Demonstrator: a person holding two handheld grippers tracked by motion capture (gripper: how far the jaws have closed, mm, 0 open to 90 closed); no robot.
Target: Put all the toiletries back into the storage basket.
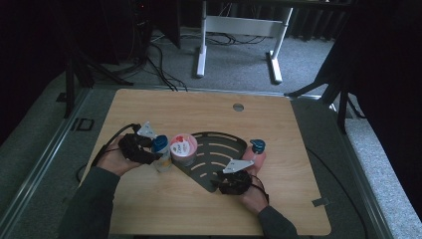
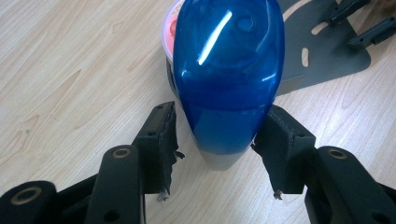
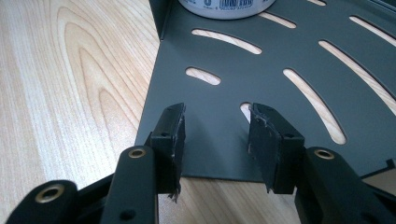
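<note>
I work on a wooden worktop (image 1: 164, 209) that carries a dark slotted corner shelf plate (image 1: 219, 149) lying flat near its middle. At the plate's left edge stands a pink-lidded tub (image 1: 183, 148), and just left of that, touching or nearly so, stands the blue-capped bottle (image 1: 161, 152) that I am dealing with.

My left gripper (image 2: 217, 135) has its jaws either side of the bottle, low on the blue cap (image 2: 229, 70) where it meets the pale body. The left pad looks a shade off the surface, so I judge the jaws parted around it, not yet clamped. To do this well I should centre the bottle between the pads, close evenly, and lift straight up, since the tub sits right behind it and a sideways pull could knock it.

My right gripper (image 3: 215, 135) hovers over the near corner of the plate with jaws spread and nothing between them. Pressing that corner down would, I think, stop the plate sliding.

A smaller blue-capped item (image 1: 257, 147) sits by my right hand (image 1: 253, 194), at the plate's right edge.
</note>
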